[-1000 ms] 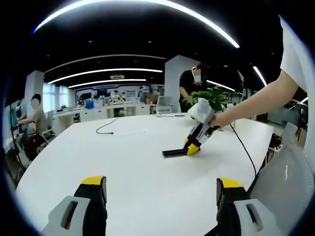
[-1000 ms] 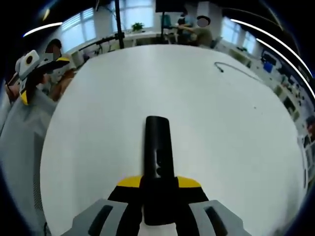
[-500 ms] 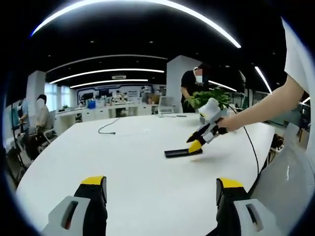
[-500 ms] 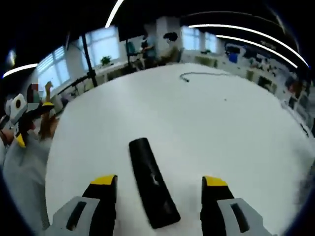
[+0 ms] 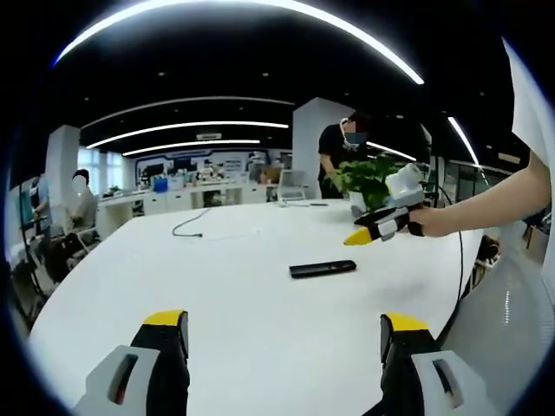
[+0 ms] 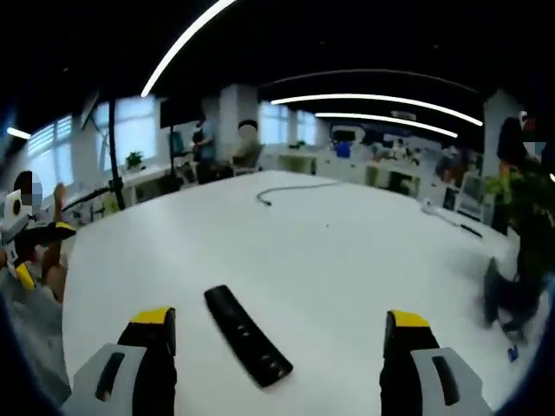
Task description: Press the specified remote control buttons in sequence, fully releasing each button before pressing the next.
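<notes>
The black remote control [image 5: 322,269] lies flat on the white bench [image 5: 243,295], alone on open surface with nothing touching it. In the right gripper view the remote control [image 6: 247,335] runs slantwise between the two yellow-tipped jaws, nearer the left one, and apart from both. Its buttons are too small and dark to make out in either view.

The right claw [image 6: 273,334] is held above the bench with its jaws spread wide. From the left gripper view that same right claw [image 5: 371,230] hangs in the air past the far end of the remote, raised clear of it, its yellow tips pointing out over the bench; a bare forearm [image 5: 486,204] reaches in from the right edge behind it, and a black cable [image 5: 460,269] drops from it.

The left claw [image 5: 284,342] sits low at the near edge of the bench, jaws wide apart, with the remote well ahead of it.

A thin cord [image 5: 195,224] lies on the far part of the bench. A potted plant [image 5: 368,178] stands behind the right claw, and people sit and stand at desks beyond.
</notes>
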Available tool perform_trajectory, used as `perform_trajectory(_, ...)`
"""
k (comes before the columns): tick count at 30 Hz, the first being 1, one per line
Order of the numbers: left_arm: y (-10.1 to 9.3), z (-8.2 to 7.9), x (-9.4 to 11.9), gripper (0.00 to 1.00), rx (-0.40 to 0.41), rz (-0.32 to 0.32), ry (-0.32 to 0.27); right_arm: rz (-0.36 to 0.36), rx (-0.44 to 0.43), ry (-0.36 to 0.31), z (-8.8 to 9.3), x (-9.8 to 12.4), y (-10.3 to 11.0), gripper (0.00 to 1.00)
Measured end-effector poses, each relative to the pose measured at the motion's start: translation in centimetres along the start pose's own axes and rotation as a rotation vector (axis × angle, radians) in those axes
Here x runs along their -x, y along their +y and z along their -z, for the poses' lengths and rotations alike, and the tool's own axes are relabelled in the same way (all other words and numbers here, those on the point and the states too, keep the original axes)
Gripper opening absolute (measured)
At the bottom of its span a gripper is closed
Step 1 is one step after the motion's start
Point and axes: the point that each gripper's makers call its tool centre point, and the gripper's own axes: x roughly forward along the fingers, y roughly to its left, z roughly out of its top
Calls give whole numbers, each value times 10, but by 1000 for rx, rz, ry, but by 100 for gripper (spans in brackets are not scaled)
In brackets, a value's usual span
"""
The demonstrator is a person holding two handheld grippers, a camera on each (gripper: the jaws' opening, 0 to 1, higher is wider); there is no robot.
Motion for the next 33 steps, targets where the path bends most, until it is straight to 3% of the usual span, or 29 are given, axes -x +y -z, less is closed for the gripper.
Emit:
perform_trajectory(11, 0, -1, 1, 95, -1, -2, -8, 94, -48, -103, -14, 56, 6, 99)
perform_trajectory(18, -1, -2, 1, 95, -3, 2, -10, 115, -66, -81, 7, 86, 22, 99)
perform_trajectory(22, 2, 0, 1, 95, -6, 1, 3, 128, -31, -43, 18, 99, 32, 99)
perform_trajectory(25, 2, 0, 1, 95, -4, 5, 3, 128, -27, -41, 20, 107, 39, 99)
perform_trajectory(28, 2, 1, 1, 95, -11, 6, 10, 92, -85, -49, 19, 116, 52, 99)
perform_trajectory(33, 4, 0, 1, 95, 5, -1, 2, 117, -49, -47, 13, 136, 53, 99)
